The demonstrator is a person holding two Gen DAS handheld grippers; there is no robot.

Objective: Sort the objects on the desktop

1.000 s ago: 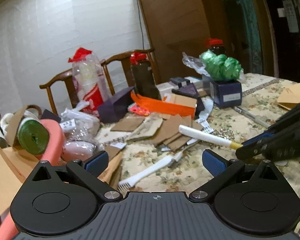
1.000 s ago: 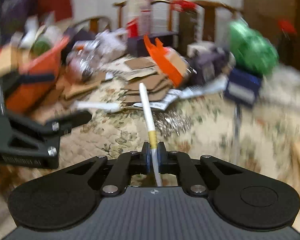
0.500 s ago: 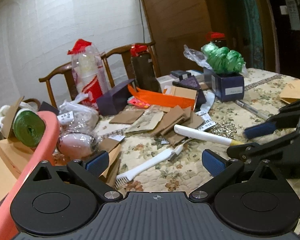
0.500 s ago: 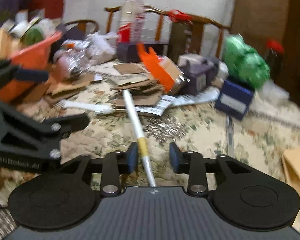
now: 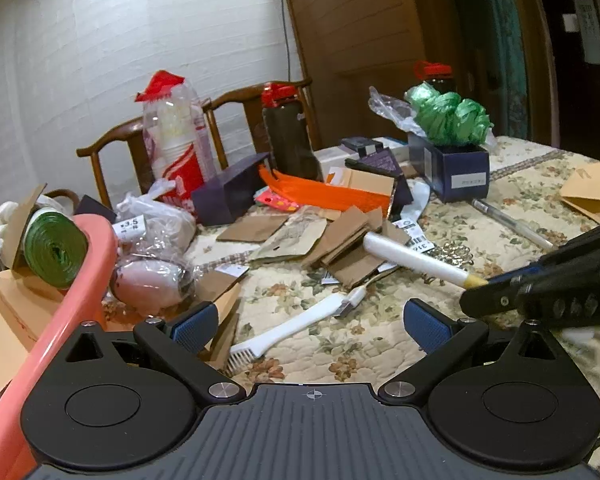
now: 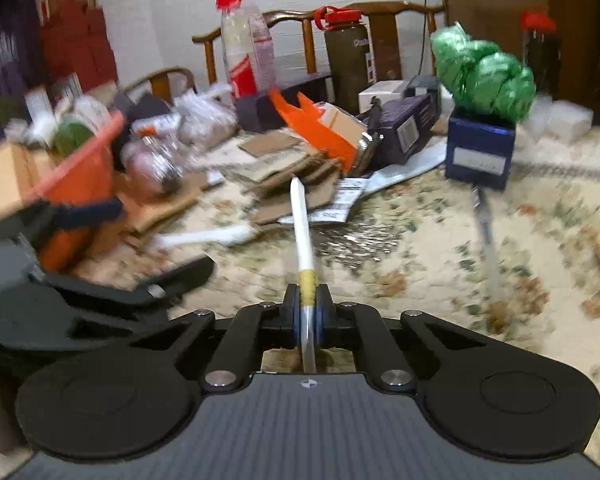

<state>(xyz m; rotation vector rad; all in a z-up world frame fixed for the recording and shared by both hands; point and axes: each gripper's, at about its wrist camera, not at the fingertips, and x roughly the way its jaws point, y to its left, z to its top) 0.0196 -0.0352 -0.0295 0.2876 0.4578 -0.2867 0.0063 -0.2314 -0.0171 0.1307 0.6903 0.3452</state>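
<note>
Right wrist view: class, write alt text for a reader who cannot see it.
The right gripper is shut on a white pen that points ahead over a floral tablecloth. Beyond lie cardboard scraps, a blue box topped with green ribbon, and the left gripper at left.

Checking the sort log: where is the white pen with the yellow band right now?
The white pen is clamped in the right gripper at its yellow band, pointing toward the cardboard scraps; in the left wrist view it sits right of the white brush.
</note>
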